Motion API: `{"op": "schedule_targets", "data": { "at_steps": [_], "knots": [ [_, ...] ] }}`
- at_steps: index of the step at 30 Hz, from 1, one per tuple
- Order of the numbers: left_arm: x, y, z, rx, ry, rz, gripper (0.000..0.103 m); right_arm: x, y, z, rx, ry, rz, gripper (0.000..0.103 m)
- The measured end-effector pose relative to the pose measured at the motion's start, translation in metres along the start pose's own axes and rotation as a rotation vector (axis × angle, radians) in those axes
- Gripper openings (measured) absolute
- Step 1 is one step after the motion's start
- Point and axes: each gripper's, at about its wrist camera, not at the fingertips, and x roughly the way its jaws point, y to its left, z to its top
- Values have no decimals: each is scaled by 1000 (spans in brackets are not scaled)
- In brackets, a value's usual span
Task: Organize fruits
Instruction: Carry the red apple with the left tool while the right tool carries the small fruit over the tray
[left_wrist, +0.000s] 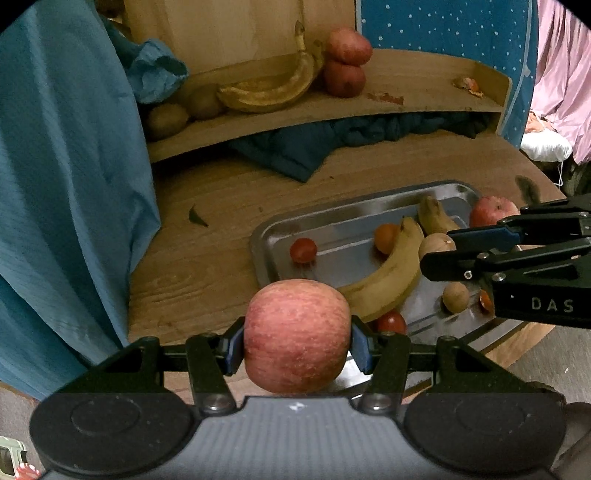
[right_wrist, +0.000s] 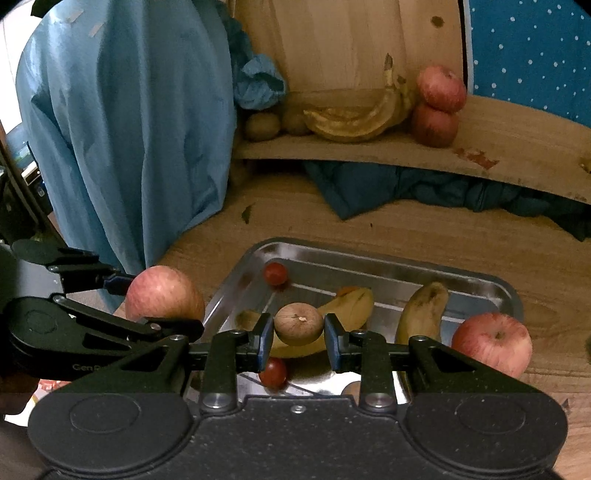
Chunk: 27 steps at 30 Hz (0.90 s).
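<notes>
1. Wooden table (right_wrist: 461, 251) with a raised shelf (left_wrist: 406, 79) behind, blue cloth (left_wrist: 66, 177) hanging at left.
2. Left gripper (left_wrist: 297, 345) clamped on a red apple (left_wrist: 297, 334), held above the near-left corner of the metal tray (left_wrist: 266, 240).
3. Right gripper (right_wrist: 298, 338) spread around a small brown fruit (right_wrist: 298, 324), pads apart from it, over bananas (right_wrist: 354, 306) in the tray.
4. More apples (left_wrist: 347, 61) and bananas on the shelf.

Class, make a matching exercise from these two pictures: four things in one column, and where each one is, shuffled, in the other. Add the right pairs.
Things
1. Apple in the left tongs
2. Stacked apples
3. Cherry tomato
4. Brown round fruit

Places
A. On the wooden shelf
B. In the metal tray's far corner
C. Between the right tongs' pads
D. Gripped, left of the tray

Pairs: 1-D, 2-A, 3-B, 4-C
</notes>
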Motion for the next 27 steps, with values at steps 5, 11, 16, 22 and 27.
{"op": "schedule_targets", "data": {
  "at_steps": [5,11,16,22,27],
  "knots": [
    [4,-2,-3,7,21,-12,61,7,0,-5,-2,33,1,32],
    [9,-3,-6,10,42,-24,61,14,2,-10,-5,63,0,32],
    [10,-2,-6,12,50,-28,61,18,1,-11,-2,78,-1,32],
    [14,-1,-7,12,62,-34,61,21,1,-12,-1,88,-1,32],
    [18,0,-6,16,73,-41,61,25,0,-13,-1,105,-3,32]
  ]
}}
